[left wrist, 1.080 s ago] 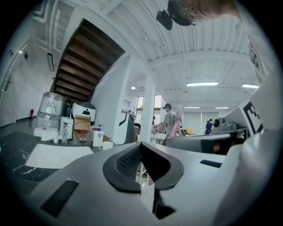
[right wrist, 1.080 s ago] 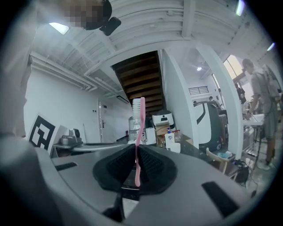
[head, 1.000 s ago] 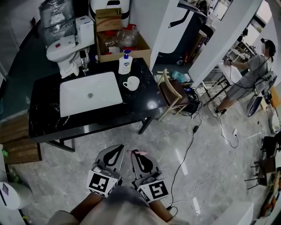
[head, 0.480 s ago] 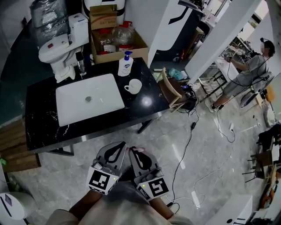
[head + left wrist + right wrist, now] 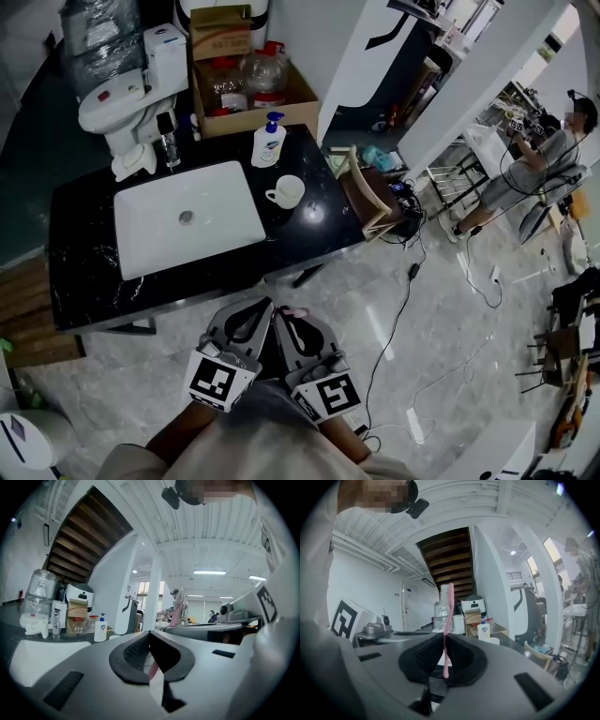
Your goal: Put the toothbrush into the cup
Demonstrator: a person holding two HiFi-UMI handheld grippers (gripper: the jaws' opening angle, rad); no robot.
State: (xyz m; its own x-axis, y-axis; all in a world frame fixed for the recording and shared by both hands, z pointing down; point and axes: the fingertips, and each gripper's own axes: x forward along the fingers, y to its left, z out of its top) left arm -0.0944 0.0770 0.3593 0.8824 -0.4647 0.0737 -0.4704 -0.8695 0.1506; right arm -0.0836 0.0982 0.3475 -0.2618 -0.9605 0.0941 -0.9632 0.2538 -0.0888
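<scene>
A white cup (image 5: 286, 192) stands on the black counter (image 5: 84, 281), to the right of the white sink (image 5: 187, 217). Both grippers hang side by side over the floor, a short way in front of the counter's near edge. My right gripper (image 5: 294, 320) is shut on a pink toothbrush (image 5: 446, 616), which stands upright between its jaws with the bristle end on top. The toothbrush's tip (image 5: 298, 311) pokes out ahead of that gripper. My left gripper (image 5: 249, 323) is shut with nothing seen in its jaws. The cup (image 5: 492, 641) lies far ahead, past the right gripper (image 5: 444, 637).
A soap pump bottle (image 5: 268, 141) stands behind the cup, and a small bottle (image 5: 170, 139) at the sink's far corner. A wooden chair (image 5: 366, 197) sits by the counter's right end. Cables (image 5: 403, 309) trail over the floor. A person (image 5: 530, 164) stands far right.
Both grippers have moved together toward the counter, which now lies closer ahead of them. The toothbrush stays held in the right gripper as before.
</scene>
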